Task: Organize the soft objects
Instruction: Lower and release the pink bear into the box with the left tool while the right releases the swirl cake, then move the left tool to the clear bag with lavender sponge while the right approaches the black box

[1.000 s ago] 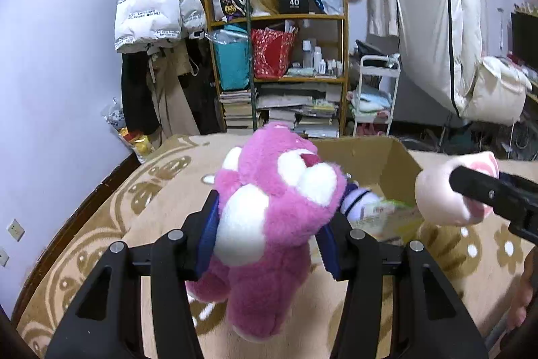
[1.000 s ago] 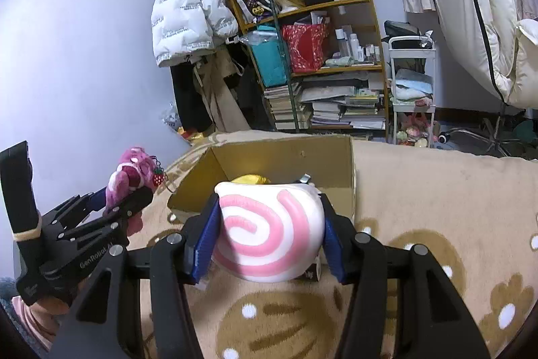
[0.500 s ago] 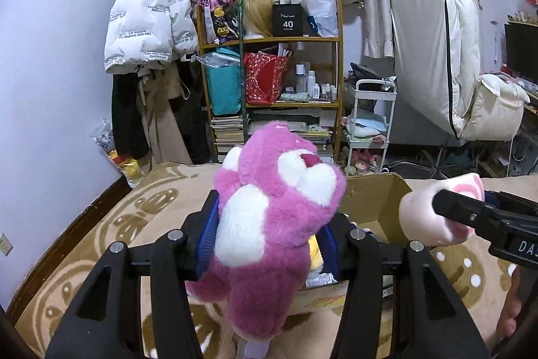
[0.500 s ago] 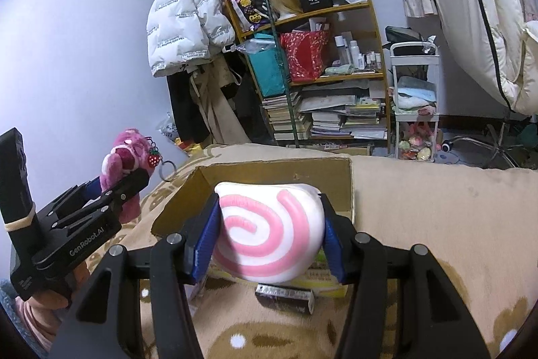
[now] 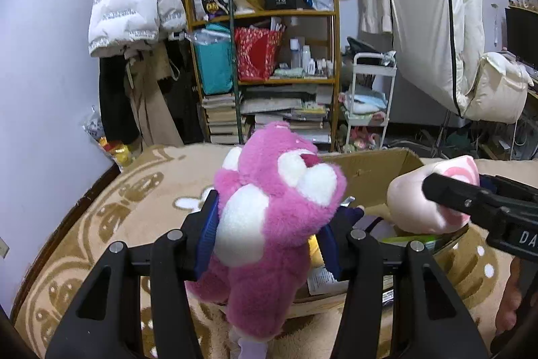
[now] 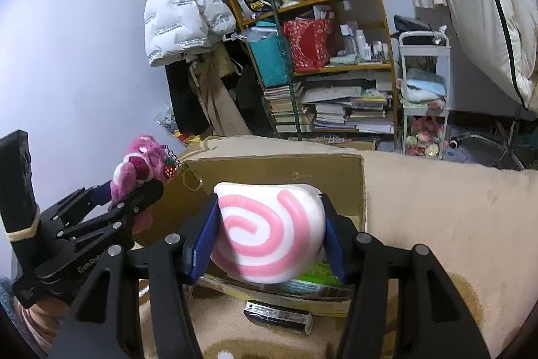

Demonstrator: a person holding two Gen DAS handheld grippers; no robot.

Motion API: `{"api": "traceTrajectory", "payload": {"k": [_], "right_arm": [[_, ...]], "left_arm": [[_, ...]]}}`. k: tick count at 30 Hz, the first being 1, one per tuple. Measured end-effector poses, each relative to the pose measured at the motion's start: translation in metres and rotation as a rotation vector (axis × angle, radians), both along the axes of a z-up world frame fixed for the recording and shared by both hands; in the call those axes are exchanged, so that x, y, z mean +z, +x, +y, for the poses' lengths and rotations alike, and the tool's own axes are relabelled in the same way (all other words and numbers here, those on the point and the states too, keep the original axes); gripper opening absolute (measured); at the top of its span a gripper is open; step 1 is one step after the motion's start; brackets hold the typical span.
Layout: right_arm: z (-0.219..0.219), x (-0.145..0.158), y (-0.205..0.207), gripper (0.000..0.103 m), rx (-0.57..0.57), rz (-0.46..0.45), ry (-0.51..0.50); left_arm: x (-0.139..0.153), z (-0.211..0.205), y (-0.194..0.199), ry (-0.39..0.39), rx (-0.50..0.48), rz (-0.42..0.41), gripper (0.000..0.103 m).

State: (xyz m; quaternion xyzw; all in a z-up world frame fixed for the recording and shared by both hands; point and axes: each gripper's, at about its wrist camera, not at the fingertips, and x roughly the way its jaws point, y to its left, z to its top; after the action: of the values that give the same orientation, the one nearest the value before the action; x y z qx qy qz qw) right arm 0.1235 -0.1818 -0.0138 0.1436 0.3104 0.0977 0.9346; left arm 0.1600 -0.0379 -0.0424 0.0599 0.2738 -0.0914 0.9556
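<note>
A fluffy pink and white plush bear (image 5: 269,190) hangs between the blue pads of my left gripper (image 5: 270,224), which is shut on it. Its strawberry keychain (image 6: 169,169) dangles at the side. My right gripper (image 6: 269,234) grips a white plush with a pink swirl (image 6: 265,214); its jaws are opening, but the pads still press on the plush. Both toys hover over the near edge of an open cardboard box (image 6: 269,170) that lies on the bed. Seen from the left wrist, the swirl plush (image 5: 413,204) sits over the box (image 5: 370,170) on the right.
The box holds papers and a green packet (image 6: 319,271). A dark flat item (image 6: 279,317) lies on the beige patterned blanket (image 6: 437,207) before it. Behind the bed stand a cluttered shelf (image 5: 269,73), a white cart (image 5: 370,96) and a hanging puffer jacket (image 5: 131,2).
Both grippers have moved forward and a little down with their toys, from short of the box to over its near edge. The box now looks closer and larger.
</note>
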Motion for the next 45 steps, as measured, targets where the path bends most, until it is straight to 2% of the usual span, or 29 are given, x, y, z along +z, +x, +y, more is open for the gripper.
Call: {"api": "traceTrajectory", "payload": {"k": [8,13,15,19,25,27,30,34,39,45], "right_arm": [[-0.007,-0.009,0.003,0.064,-0.039,0.037,0.010],[-0.010,-0.019,0.006,0.066,-0.050,0.081,0.018],[-0.012,-0.019,0.005,0.068,-0.054,0.081,0.027],[-0.014,-0.020,0.004,0.070,-0.052,0.087,0.025],[-0.013,-0.016,-0.002,0.076,-0.044,0.089,0.017],[-0.012,-0.013,-0.006,0.085,-0.042,0.078,0.020],[-0.011,-0.008,-0.012,0.091,-0.045,0.052,0.021],[-0.011,-0.004,-0.020,0.091,-0.047,0.055,0.020],[-0.010,0.000,-0.030,0.091,-0.053,0.055,0.019],[-0.005,0.005,-0.049,0.091,-0.039,0.054,0.009]], "left_arm": [[-0.015,-0.004,0.010,0.030,-0.012,0.060,0.053],[-0.022,-0.006,0.012,0.018,-0.025,0.115,0.055],[-0.023,-0.007,0.011,0.033,-0.019,0.113,0.063],[-0.022,-0.003,0.007,0.044,0.014,0.115,0.070],[-0.015,0.011,0.000,-0.008,0.038,0.152,0.082],[-0.011,0.015,-0.004,-0.010,0.048,0.149,0.088],[-0.008,0.022,-0.013,-0.011,0.078,0.146,0.094],[-0.005,0.028,-0.024,-0.009,0.105,0.148,0.096],[0.001,0.030,-0.042,0.048,0.112,0.148,0.097],[0.005,0.034,-0.056,0.055,0.110,0.202,0.097]]}}
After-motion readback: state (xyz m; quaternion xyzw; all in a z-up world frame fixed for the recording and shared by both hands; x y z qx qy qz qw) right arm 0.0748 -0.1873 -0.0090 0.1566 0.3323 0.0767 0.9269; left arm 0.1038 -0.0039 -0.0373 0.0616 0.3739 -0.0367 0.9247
